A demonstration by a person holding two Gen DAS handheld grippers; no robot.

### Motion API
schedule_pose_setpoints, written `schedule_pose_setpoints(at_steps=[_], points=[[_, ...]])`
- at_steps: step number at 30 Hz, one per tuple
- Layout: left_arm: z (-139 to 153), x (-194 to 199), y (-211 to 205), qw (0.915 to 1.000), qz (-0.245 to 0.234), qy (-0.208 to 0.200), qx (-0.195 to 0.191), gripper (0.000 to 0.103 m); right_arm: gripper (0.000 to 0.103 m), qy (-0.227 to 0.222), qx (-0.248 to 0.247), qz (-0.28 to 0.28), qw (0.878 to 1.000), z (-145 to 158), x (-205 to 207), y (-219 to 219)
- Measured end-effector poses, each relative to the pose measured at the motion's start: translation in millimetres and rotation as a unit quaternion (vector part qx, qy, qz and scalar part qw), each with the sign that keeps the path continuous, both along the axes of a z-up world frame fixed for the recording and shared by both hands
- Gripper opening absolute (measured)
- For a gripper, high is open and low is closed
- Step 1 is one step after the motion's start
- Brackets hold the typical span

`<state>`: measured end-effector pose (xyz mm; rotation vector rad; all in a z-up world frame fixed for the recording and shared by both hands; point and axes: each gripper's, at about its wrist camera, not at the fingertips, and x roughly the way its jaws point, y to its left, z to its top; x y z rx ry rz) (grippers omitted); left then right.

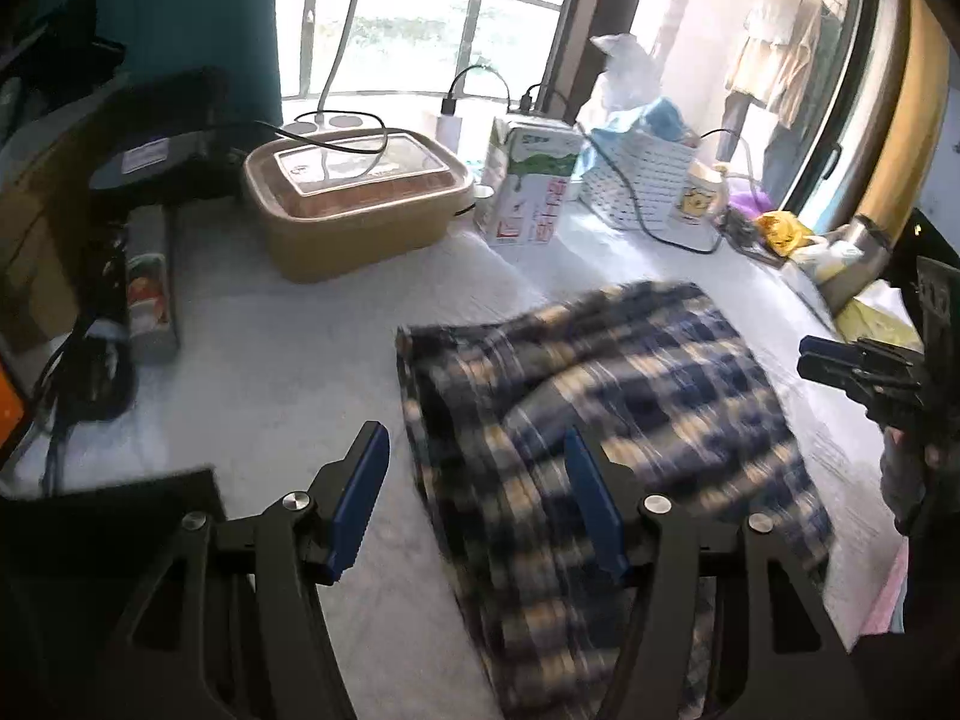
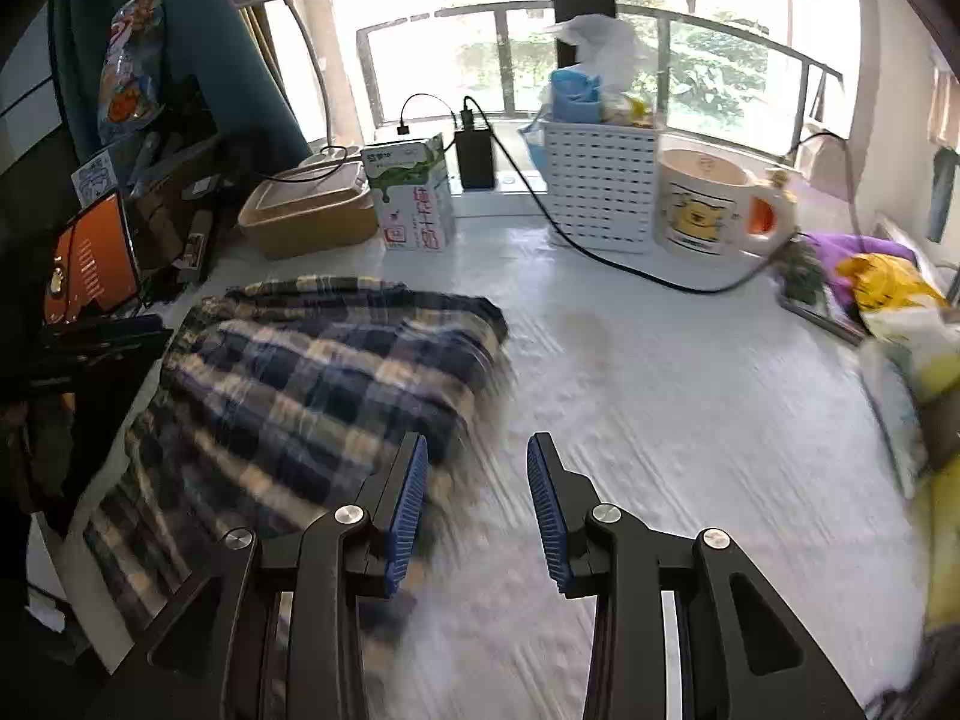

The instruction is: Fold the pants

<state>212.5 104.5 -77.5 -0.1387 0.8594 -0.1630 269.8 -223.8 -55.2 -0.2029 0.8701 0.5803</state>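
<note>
Plaid pants [image 1: 600, 408] lie folded on the white worktop [image 2: 660, 390]. Left tool [image 1: 477, 501] and right tool [image 2: 477, 504]: both apart, empty. Risk: loose layers may spring open; nearby cable [image 2: 600, 252] could snag.

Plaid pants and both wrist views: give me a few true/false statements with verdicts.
1. The plaid pants lie on the white table. True.
2. The left gripper grips the pants. False: its fingers stand apart, nothing pinched between them.
3. The right gripper holds the mug. False: it is empty, and the mug stands far back by the white basket.
4. A milk carton stands upright beside the brown lidded container. True.
5. A black cable runs across the table. True.
</note>
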Motion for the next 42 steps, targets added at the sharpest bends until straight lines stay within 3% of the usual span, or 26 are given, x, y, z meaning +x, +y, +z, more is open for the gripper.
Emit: schedule_pose_setpoints(at_steps=[4,8,10,12,16,21,24,27,31,32,35,42], points=[[-10,26,3,0.9998,-0.002,0.014,0.018,0.061,0.037,0.016,-0.001,0.006,1.0,-11,20,19],[-28,43,13,0.9992,0.009,0.039,0.009,0.061,0.037,0.019,-0.011,0.018,1.0,-16,34,33],[-39,48,17,0.9987,0.016,0.049,0.001,0.063,0.037,0.01,-0.037,0.022,0.999,-21,40,43],[-39,47,20,0.9993,0.016,0.033,0.003,0.064,0.037,0.004,-0.07,0.025,0.997,-32,45,52],[-37,50,21,0.999,0.029,0.033,0.011,0.069,0.055,-0.003,-0.091,0.011,0.996,-44,52,55],[-29,48,18,0.999,0.026,0.033,-0.016,0.069,0.058,-0.014,-0.078,-0.02,0.997,-34,56,47],[-31,47,13,0.9981,0.006,0.043,-0.043,0.069,0.06,-0.013,-0.051,-0.027,0.998,-21,53,38],[-38,47,12,0.9975,0.018,0.048,-0.048,0.069,0.06,-0.006,-0.019,-0.034,0.999,-13,51,29],[-36,49,13,0.996,0.01,0.041,-0.079,0.068,0.06,0.015,0.01,-0.037,0.999,-20,54,26],[-36,48,13,0.9959,0.008,0.037,-0.082,0.066,0.06,0.02,0.018,-0.036,0.999,-24,54,26],[-36,48,10,0.9961,-0.001,0.035,-0.081,0.046,0.06,0.038,0.032,-0.039,0.998,-35,60,25],[-36,53,0,0.9967,-0.018,0.032,-0.072,0.027,0.059,0.081,0.076,-0.037,0.993,-49,76,29]])
